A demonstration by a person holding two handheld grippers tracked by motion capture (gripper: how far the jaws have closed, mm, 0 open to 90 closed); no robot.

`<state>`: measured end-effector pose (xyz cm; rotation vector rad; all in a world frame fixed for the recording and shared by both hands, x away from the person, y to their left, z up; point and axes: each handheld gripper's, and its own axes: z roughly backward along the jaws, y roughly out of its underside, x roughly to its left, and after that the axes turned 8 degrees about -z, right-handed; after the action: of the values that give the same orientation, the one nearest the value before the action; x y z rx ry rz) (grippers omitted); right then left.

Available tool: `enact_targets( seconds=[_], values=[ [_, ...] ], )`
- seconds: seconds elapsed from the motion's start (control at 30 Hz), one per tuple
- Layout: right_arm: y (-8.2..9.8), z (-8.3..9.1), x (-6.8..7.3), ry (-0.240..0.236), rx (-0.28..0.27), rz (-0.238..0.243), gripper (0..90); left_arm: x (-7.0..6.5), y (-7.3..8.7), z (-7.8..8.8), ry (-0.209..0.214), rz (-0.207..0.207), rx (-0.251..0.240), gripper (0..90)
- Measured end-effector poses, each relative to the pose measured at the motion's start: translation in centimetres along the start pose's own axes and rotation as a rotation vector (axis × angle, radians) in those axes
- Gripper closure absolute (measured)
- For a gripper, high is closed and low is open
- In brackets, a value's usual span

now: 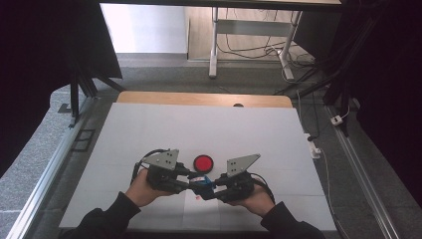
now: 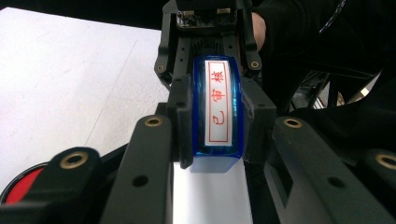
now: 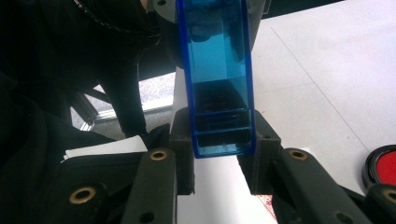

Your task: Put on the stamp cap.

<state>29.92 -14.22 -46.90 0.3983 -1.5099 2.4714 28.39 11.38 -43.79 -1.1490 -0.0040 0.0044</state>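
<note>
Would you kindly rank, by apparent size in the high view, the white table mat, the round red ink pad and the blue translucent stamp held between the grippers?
1. White table mat, by far the largest.
2. Round red ink pad.
3. Blue translucent stamp, smallest as seen, though both grippers cover its ends, so its rank against the ink pad is unsure.

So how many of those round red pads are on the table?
1. The red pad lies on the white table, just beyond the blue stamp held between both grippers.

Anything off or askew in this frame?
Nothing stands out. Both the left gripper and the right gripper are shut on the translucent blue plastic stamp, held squarely between them. The round red ink pad lies flat on the white table, no spill.
</note>
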Motion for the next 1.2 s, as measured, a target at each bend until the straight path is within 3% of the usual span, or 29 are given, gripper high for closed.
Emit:
enact_targets(
  seconds=[0.57, 1.2],
  values=[
    [0.21, -0.25, 0.12, 0.037, 0.008, -0.003, 63.6, -0.03, -0.07, -0.19, -0.014, 0.001, 0.033, 69.5],
    [0.18, 0.02, 0.28, 0.1, 0.016, -0.01, 55.1, -0.16, -0.27, 0.72, -0.059, 0.008, 0.021, 69.5]
  ],
)
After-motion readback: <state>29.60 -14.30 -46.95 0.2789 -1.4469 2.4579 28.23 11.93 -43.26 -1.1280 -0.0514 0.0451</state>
